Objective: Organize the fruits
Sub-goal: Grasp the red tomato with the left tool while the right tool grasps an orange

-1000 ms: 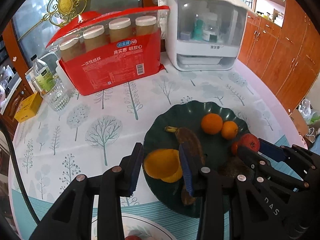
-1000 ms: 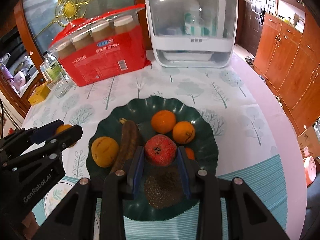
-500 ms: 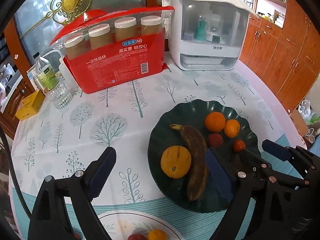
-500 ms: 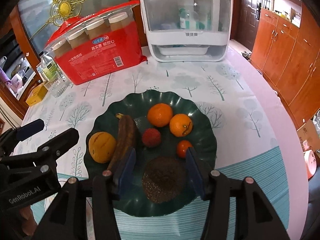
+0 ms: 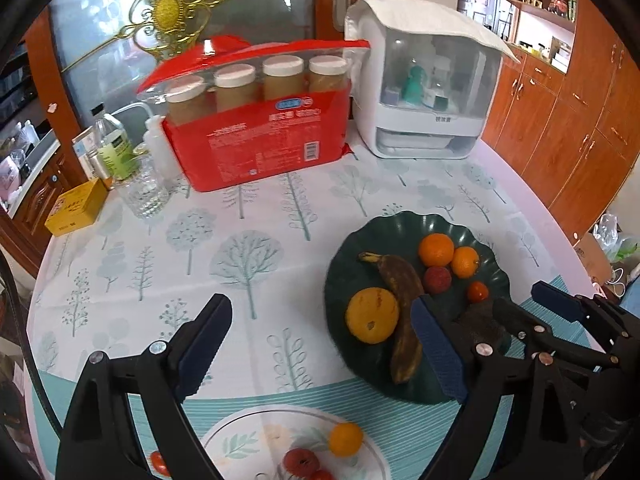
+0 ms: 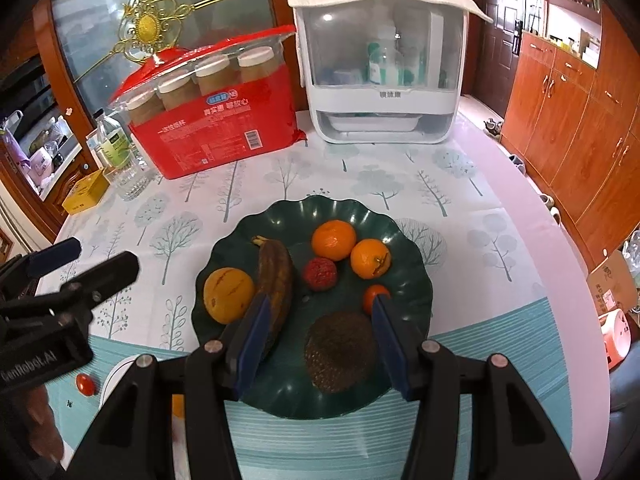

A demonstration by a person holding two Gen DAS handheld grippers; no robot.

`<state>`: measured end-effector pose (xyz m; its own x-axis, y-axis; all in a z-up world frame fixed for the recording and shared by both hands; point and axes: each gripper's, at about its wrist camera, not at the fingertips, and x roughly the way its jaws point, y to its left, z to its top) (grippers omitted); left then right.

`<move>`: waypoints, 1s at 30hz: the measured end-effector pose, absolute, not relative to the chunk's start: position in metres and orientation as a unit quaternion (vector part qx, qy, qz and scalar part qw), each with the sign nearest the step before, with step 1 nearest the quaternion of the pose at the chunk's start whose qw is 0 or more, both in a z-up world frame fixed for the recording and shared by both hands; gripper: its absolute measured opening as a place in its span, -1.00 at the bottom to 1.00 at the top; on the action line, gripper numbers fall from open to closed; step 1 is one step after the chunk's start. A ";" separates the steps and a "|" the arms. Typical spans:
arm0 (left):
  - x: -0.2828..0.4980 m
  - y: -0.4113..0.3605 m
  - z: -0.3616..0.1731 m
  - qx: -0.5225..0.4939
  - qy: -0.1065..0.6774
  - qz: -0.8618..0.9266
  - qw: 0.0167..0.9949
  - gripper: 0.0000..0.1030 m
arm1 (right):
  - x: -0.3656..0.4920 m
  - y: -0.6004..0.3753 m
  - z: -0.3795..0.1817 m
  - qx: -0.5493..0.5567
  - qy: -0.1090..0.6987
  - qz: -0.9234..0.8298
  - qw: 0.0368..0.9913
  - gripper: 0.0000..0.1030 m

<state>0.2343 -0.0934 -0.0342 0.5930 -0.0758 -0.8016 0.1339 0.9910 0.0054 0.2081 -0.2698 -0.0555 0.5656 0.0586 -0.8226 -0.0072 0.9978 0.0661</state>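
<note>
Seven fruits: gathered on green plate (image 6: 416, 276); yellow round fruit (image 6: 229, 294) at its left edge, brown banana (image 6: 276, 280) lengthwise just beside it, two oranges (image 6: 334, 239) touching at the far side, red lychee-like fruit (image 6: 319, 273) in the middle, small red tomato (image 6: 375, 295) to the right, dark rough-skinned fruit (image 6: 340, 350) nearest.
Grouping: small round pieces clustered apart from the long banana, judged a deliberate sort onto one dish.
Second dish: white patterned plate (image 5: 240, 438) at the near table edge, carrying an orange piece (image 5: 345, 438) and red pieces (image 5: 301, 461); judged the source still to be emptied.
Stray: one small red fruit (image 6: 85, 384) on the cloth beside the white plate.
Left hand-held gripper (image 5: 320, 350): jaws spread wide, nothing between them, poised between the two plates.
Right hand-held gripper (image 6: 316, 334): jaws parted, straddling the dark fruit without pressing it; judged released.
Table (image 6: 280, 176): tree-print cloth; red carton (image 6: 224, 136) and white cabinet (image 6: 380, 120) at the back, well apart from the plates.
</note>
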 end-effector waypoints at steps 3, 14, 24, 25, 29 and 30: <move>0.227 -0.077 -0.032 0.027 0.448 -0.049 0.892 0.76 | 0.200 -0.264 -0.055 0.026 0.465 0.026 0.885 0.03; 0.184 0.002 -0.035 -0.022 0.450 -0.003 0.893 0.76 | 0.165 -0.221 -0.061 0.009 0.469 0.079 0.879 0.03; 0.136 0.057 -0.046 -0.050 0.447 0.041 0.892 0.76 | 0.141 -0.175 -0.072 -0.011 0.483 0.132 0.866 0.03; 0.133 0.062 -0.048 -0.054 0.449 0.044 0.891 0.76 | 0.139 -0.171 -0.073 -0.012 0.484 0.136 0.864 0.03; 0.119 0.082 -0.061 -0.071 0.460 0.061 0.883 0.76 | 0.135 -0.158 -0.081 -0.016 0.493 0.149 0.857 0.03; 0.117 0.085 -0.063 -0.074 0.462 0.064 0.882 0.76 | 0.134 -0.154 -0.084 -0.018 0.496 0.152 0.855 0.03</move>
<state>0.1171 0.0849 -0.0631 0.5659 0.0441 -0.8233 -0.1802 0.9810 -0.0714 0.1341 -0.1543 -0.0842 0.4617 0.2424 -0.8533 -0.2784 0.9529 0.1200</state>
